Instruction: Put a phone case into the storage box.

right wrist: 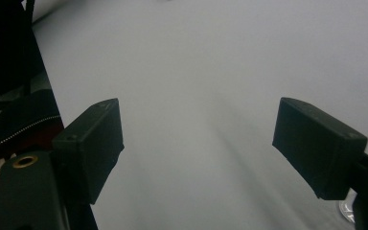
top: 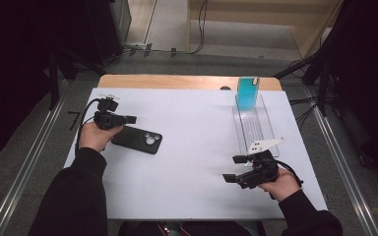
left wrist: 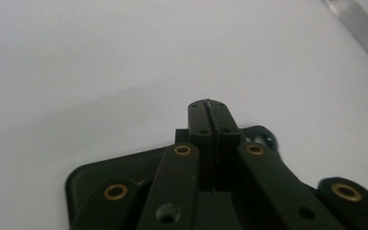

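A black phone (top: 139,139) lies camera side up on the white table (top: 192,147), left of centre. My left gripper (top: 129,119) hovers just over the phone's far left edge and points right. Its jaws are pressed together with nothing between them. In the left gripper view the shut tips (left wrist: 208,106) stand above the phone's dark rounded corner (left wrist: 84,179). My right gripper (top: 234,168) is held near the front right of the table, pointing left. Its jaws stand wide apart, and the right gripper view has bare table between its two black pads (right wrist: 93,143).
A clear plastic rack (top: 254,125) lies at the back right, with a teal phone case (top: 247,93) standing upright at its far end. A wooden strip (top: 177,81) edges the table's far side. Dark stands and cables flank the table.
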Demonstrator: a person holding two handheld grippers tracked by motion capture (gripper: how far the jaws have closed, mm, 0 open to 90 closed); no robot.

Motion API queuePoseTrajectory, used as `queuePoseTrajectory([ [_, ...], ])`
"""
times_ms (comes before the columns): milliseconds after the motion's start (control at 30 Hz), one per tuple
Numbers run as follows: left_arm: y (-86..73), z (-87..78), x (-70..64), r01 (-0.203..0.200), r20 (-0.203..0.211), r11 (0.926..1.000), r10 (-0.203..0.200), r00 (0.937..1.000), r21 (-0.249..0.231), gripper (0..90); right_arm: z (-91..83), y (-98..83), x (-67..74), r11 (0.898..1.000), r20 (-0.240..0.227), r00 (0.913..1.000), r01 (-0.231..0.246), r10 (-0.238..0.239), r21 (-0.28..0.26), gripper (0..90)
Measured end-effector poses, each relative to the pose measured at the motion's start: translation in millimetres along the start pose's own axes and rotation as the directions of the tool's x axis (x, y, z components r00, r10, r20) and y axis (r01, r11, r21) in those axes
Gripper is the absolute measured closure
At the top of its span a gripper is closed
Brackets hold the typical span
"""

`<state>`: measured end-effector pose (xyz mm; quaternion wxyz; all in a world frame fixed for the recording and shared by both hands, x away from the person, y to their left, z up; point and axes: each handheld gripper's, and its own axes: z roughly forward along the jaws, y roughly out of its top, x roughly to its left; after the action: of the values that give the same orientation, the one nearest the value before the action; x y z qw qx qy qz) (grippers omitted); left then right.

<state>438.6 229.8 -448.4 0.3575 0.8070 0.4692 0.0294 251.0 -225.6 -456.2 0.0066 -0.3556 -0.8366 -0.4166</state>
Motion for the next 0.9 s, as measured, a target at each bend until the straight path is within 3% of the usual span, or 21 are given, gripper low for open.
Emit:
queuePoseTrajectory([
  [133, -1.2, 11.0, 4.0, -0.016, -0.045, 0.9999, 0.016, 0.9988, 0.006, 90.0, 2.2, -0.4, -0.2, 1.000, -0.009, 0.9999, 0.005, -0.005, -0.002, 15.7],
  [233, -2.1, 18.4, 7.8, -0.028, -0.060, 0.9994, 0.030, 0.9978, 0.020, 90.0, 3.4, -1.3, 0.9, 1.000, -0.011, 0.9998, 0.018, -0.018, 0.001, 15.8],
  [400, -7.4, 31.4, 15.1, -0.013, -0.077, 0.9995, 0.015, 0.9969, 0.028, 90.0, 3.0, -3.4, 1.9, 1.000, -0.022, 0.9997, 0.013, -0.013, -0.005, 15.7],
  [500, -10.6, 36.3, 17.0, -0.027, -0.091, 0.9983, 0.032, 0.9953, 0.052, 90.0, 2.2, -4.1, 2.7, 1.000, -0.026, 0.9995, 0.019, -0.020, -0.012, 15.8],
  [633, -14.8, 35.9, 19.1, -0.009, -0.085, 0.9995, 0.012, 0.9963, 0.030, 90.0, 2.3, -5.3, 3.0, 1.000, -0.019, 0.9996, 0.020, -0.020, -0.004, 15.8],
  [900, -23.7, 25.1, 20.5, 0.007, -0.090, 0.9989, -0.003, 0.9960, 0.047, 90.0, 2.0, -6.4, 3.6, 1.000, -0.020, 0.9995, 0.025, -0.025, -0.007, 15.8],
])
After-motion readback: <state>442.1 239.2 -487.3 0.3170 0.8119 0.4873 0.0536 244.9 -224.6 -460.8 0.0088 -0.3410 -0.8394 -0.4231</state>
